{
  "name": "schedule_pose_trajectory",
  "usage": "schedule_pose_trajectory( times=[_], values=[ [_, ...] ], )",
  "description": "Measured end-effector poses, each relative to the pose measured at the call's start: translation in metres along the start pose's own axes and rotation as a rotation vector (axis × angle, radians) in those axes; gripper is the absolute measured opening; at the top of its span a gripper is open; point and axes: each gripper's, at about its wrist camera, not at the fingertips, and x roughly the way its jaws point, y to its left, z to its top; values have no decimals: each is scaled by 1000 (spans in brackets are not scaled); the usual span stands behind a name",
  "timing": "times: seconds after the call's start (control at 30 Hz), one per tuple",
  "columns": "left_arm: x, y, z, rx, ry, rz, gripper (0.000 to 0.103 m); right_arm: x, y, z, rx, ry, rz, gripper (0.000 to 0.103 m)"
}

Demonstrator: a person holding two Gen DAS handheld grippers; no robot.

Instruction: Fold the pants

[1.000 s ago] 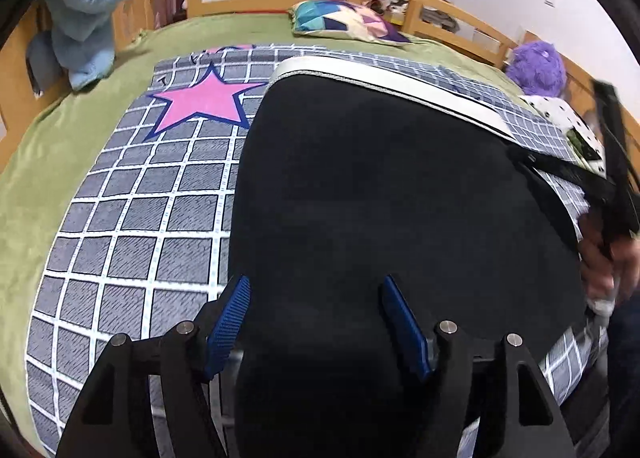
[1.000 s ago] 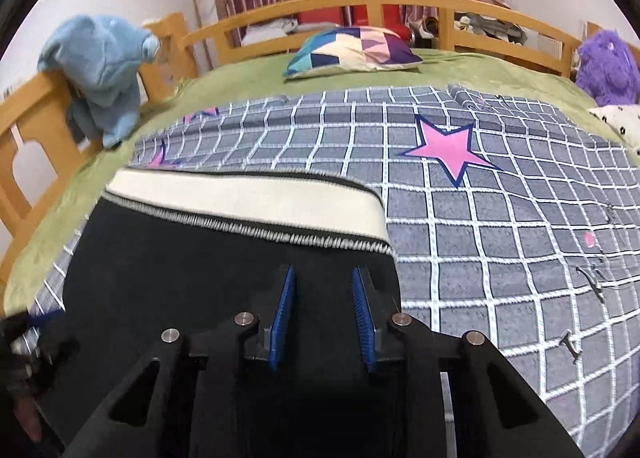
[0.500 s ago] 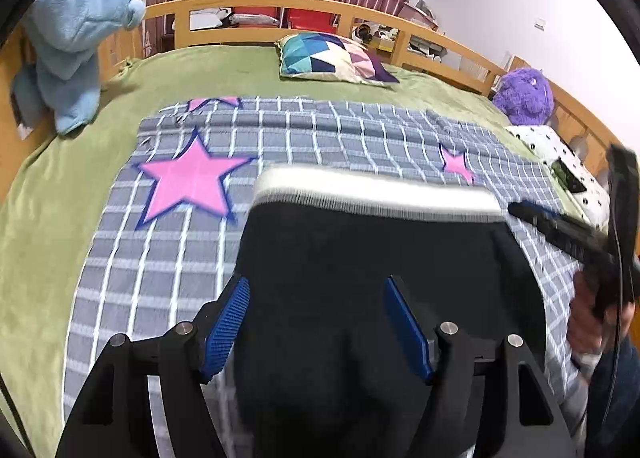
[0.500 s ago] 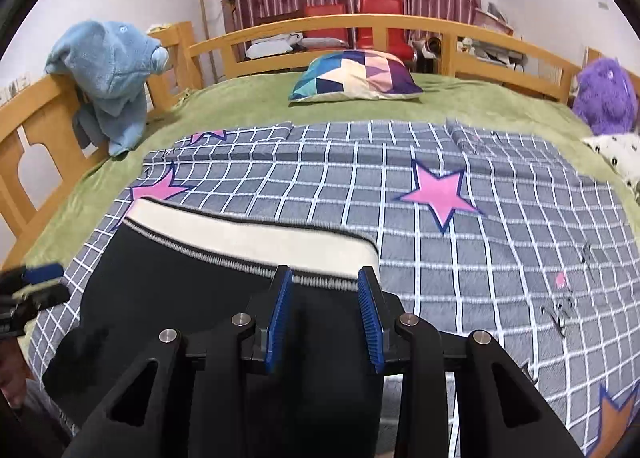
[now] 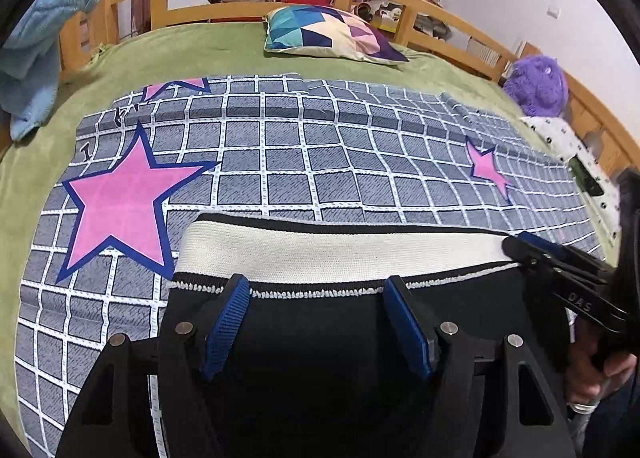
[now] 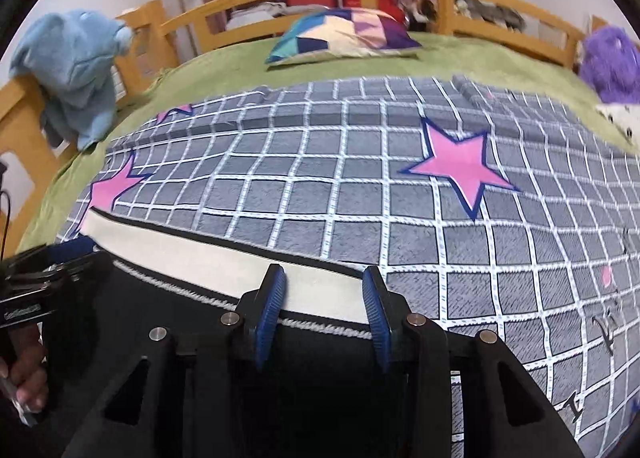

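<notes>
Black pants point(image 5: 320, 338) with a white ribbed waistband point(image 5: 340, 250) lie on the grey checked blanket point(image 5: 280, 161) near the bed's front edge. My left gripper point(image 5: 316, 298) is open, its blue pads just short of the waistband, over the black cloth. My right gripper point(image 6: 322, 290) is open too, its pads over the waistband's right end point(image 6: 320, 286). The right gripper also shows at the right of the left wrist view point(image 5: 560, 270). The left gripper also shows at the left of the right wrist view point(image 6: 40, 270). Neither holds cloth.
The blanket with pink stars point(image 5: 120, 201) covers a green sheet point(image 5: 200, 45). A patterned pillow point(image 5: 328, 33) lies at the far end. A blue plush point(image 6: 76, 65) hangs on the wooden rail, a purple plush point(image 5: 536, 85) sits at right.
Both grippers have drawn back toward the bed's front edge. The pants now take up far less of each view, with the waistband close to the fingertips. The right gripper's jaws have widened.
</notes>
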Motion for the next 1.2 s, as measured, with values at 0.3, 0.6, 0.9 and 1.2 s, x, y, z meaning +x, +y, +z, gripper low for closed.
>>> schedule_pose_trajectory(
  times=[0.3,0.6,0.9,1.2],
  values=[
    [-59,10,-63,47,113,23,74,-62,3,-38,38,1,20,49],
    [-107,8,-156,-5,70,29,79,-117,25,-129,-64,-42,-48,50],
    [-112,13,-180,-120,49,33,81,-128,20,-170,17,-51,-21,53],
    [-118,3,-180,-132,61,65,81,-133,26,-177,45,-63,-52,53]
  ],
)
